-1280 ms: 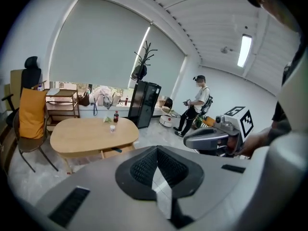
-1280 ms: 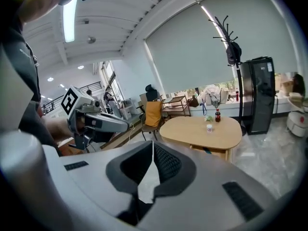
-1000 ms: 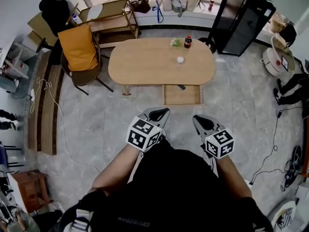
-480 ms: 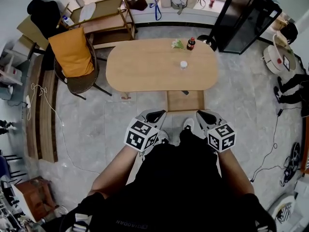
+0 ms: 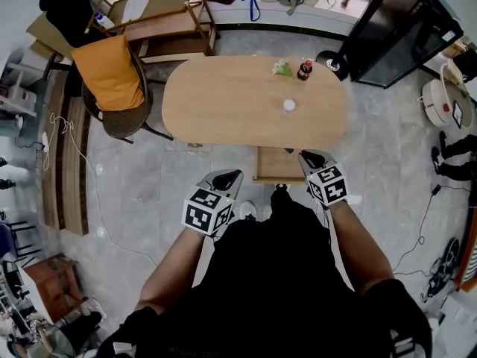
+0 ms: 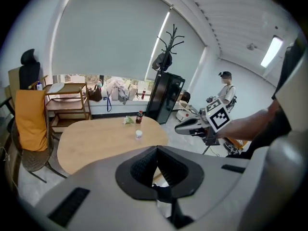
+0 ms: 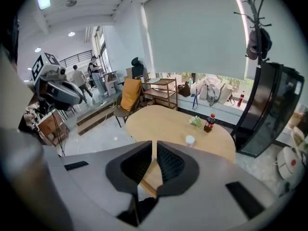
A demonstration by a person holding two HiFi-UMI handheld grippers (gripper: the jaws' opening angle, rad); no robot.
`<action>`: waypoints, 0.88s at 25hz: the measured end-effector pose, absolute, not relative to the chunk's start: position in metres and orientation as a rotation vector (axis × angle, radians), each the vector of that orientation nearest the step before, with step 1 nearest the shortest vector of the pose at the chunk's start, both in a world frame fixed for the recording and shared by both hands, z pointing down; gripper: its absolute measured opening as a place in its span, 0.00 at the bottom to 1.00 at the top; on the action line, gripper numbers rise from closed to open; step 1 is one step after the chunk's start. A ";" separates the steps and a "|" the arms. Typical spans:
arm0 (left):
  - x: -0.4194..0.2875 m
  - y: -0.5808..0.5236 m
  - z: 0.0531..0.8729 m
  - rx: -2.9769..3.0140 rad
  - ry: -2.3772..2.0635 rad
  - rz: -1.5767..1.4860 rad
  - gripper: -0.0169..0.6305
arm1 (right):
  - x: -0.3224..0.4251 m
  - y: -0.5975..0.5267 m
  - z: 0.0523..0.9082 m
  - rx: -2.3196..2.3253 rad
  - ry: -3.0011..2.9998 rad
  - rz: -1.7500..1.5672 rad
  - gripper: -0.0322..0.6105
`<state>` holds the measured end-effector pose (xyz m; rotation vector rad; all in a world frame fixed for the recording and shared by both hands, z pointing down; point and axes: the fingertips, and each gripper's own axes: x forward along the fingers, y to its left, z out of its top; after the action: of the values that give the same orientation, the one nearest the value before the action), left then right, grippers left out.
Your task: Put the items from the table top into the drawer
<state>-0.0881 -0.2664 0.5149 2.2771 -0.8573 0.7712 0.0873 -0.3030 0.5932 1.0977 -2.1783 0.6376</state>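
Note:
On the oval wooden table (image 5: 223,103) stand a cola bottle (image 5: 304,70), a green bundle (image 5: 282,68) and a small white cup (image 5: 288,105), all near the far right end. Under the table's near edge the wooden drawer (image 5: 274,164) is pulled out. My right gripper (image 5: 313,159) hangs over the drawer's right side, shut and empty. My left gripper (image 5: 228,177) is lower left of the drawer above the floor, shut with nothing in it. The left gripper view shows the bottle (image 6: 139,117) and cup (image 6: 138,134) beyond the shut jaws; the right gripper view shows bottle (image 7: 209,122) and cup (image 7: 190,140).
A chair draped in orange cloth (image 5: 112,73) stands at the table's left end, with a wooden shelf cart (image 5: 164,21) behind it. A black cabinet (image 5: 399,24) is at the back right. Cables lie on the floor (image 5: 425,222). A person (image 6: 225,88) stands far off.
Both grippers have moved forward toward the table. The right one went further and now sits over the drawer. The table looks nearer in the head view.

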 end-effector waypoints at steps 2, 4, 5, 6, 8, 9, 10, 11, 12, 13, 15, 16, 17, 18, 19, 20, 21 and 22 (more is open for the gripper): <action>-0.082 -0.283 0.529 2.237 -0.873 0.800 0.03 | 0.098 -0.328 0.632 1.054 -2.140 0.660 0.06; -0.076 -0.300 0.548 2.185 -0.891 0.858 0.03 | 0.109 -0.352 0.678 1.008 -2.092 0.701 0.08; -0.073 -0.307 0.556 2.156 -0.899 0.883 0.03 | 0.115 -0.363 0.701 0.982 -2.066 0.724 0.10; -0.071 -0.313 0.563 2.129 -0.907 0.900 0.02 | 0.119 -0.374 0.723 0.954 -2.041 0.744 0.14; -0.066 -0.322 0.573 2.084 -0.922 0.916 0.03 | 0.127 -0.396 0.760 0.900 -1.995 0.761 0.18; -0.064 -0.325 0.577 2.063 -0.930 0.922 0.03 | 0.130 -0.408 0.776 0.879 -1.976 0.759 0.20; -0.063 -0.327 0.581 2.043 -0.939 0.929 0.03 | 0.132 -0.422 0.790 0.865 -1.961 0.751 0.21; -0.061 -0.329 0.586 2.022 -0.949 0.934 0.03 | 0.134 -0.436 0.803 0.857 -1.949 0.740 0.22; -0.061 -0.331 0.592 2.001 -0.958 0.937 0.03 | 0.136 -0.450 0.814 0.851 -1.938 0.728 0.24; -0.060 -0.333 0.597 1.982 -0.966 0.935 0.03 | 0.137 -0.465 0.825 0.847 -1.927 0.712 0.27; -0.058 -0.337 0.605 1.945 -0.981 0.923 0.03 | 0.138 -0.494 0.842 0.835 -1.909 0.676 0.35; -0.057 -0.338 0.608 1.926 -0.987 0.919 0.03 | 0.138 -0.507 0.849 0.826 -1.900 0.662 0.39; -0.057 -0.338 0.611 1.909 -0.993 0.919 0.03 | 0.137 -0.517 0.856 0.816 -1.894 0.652 0.42; -0.057 -0.338 0.615 1.894 -0.999 0.921 0.03 | 0.136 -0.525 0.863 0.804 -1.890 0.642 0.44; -0.057 -0.337 0.617 1.879 -1.006 0.921 0.03 | 0.135 -0.532 0.870 0.792 -1.886 0.632 0.45; -0.057 -0.335 0.620 1.865 -1.013 0.920 0.03 | 0.133 -0.537 0.877 0.779 -1.883 0.622 0.47; -0.058 -0.333 0.622 1.852 -1.018 0.919 0.03 | 0.131 -0.542 0.883 0.766 -1.880 0.612 0.48; -0.059 -0.332 0.624 1.840 -1.022 0.919 0.03 | 0.128 -0.547 0.889 0.752 -1.878 0.604 0.48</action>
<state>-0.0589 -0.3316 0.6236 1.8399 -1.0222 0.9191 0.1283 -0.5468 0.8888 0.7517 -1.8778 0.6040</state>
